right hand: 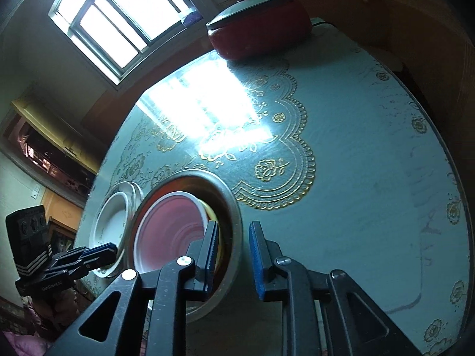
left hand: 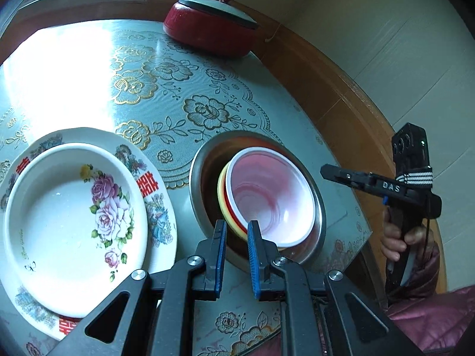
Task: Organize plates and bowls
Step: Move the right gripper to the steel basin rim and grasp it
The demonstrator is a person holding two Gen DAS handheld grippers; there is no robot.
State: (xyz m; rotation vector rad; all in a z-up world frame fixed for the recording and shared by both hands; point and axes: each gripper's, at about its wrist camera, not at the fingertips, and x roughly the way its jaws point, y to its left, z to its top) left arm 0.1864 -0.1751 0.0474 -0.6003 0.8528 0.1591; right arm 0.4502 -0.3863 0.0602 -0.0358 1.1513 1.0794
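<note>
A white bowl with a pinkish inside [left hand: 273, 195] [right hand: 172, 225] sits nested in a red and a yellow bowl [left hand: 221, 190], all lying in a round metal basin [left hand: 196, 184] [right hand: 234, 207]. To its left, a white deep plate with roses [left hand: 59, 207] [right hand: 109, 216] rests on a bigger plate with red characters [left hand: 160, 198]. My left gripper [left hand: 237, 225] [right hand: 114, 249] hovers just in front of the basin, shut with nothing held. My right gripper [right hand: 234, 228] [left hand: 325, 172] hangs at the basin's right side, pads apart and empty; behind the gap lies the basin's rim.
A red electric pot with a lid [left hand: 207, 29] [right hand: 261, 35] stands at the far edge of the glass-topped table with the lace cloth [right hand: 356, 178]. A wooden wall panel [left hand: 326, 89] runs close along the right. A person's hand and purple sleeve [left hand: 397, 243] hold the right gripper.
</note>
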